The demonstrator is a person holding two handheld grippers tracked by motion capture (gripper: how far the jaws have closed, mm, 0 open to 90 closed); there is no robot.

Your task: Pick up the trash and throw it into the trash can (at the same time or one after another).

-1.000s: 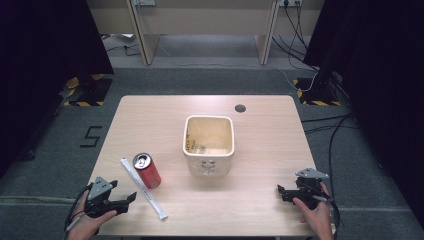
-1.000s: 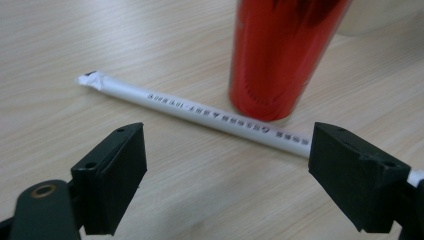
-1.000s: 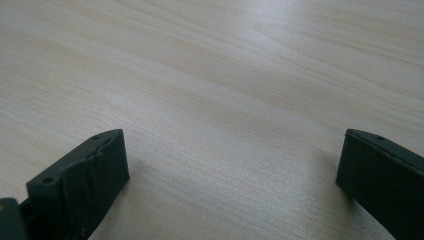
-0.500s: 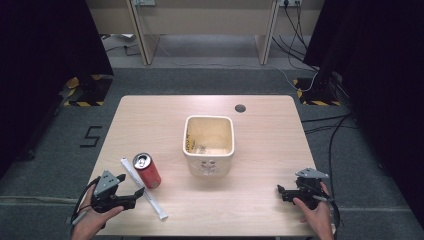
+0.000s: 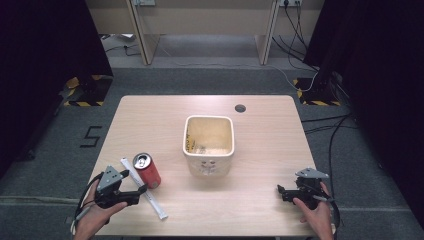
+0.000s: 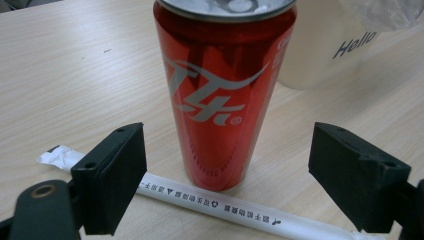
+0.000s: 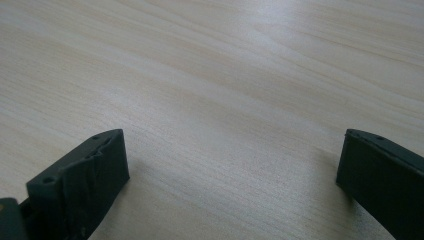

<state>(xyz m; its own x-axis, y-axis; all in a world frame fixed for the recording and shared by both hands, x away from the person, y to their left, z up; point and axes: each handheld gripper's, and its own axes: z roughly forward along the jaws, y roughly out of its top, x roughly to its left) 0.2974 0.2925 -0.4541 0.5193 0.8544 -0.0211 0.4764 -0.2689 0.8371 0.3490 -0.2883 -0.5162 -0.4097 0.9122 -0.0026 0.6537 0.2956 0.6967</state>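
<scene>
The left hand-held gripper (image 5: 137,192) has advanced across the desk (image 5: 260,195) over the last second, moving from the near left corner toward the red can (image 5: 148,170), and its tips now sit close beside the can's base. In the left gripper view its jaws stand wide apart, one to either side of the can (image 6: 223,90), with clear gaps on both sides; nothing is clamped. The can stands upright on the desk, opened top uppermost, left of the cream bin (image 5: 208,145) and apart from it. The paper-wrapped straw (image 5: 145,192) lies flat at the can's foot, running across between the jaws, and in the left gripper view the straw (image 6: 215,207) sits just in front of the can; whether they touch cannot be told. The right hand-held gripper (image 5: 286,192) is unchanged in position at the near right corner, jaws spread over bare wood, holding nothing. Judgement: the work in hand is an approach to the can or the straw, and no grasp has begun. With both items inside the open span, a closure at this height risks catching the straw against the can or tipping the can, so the next move calls for a clear choice of height.
</scene>
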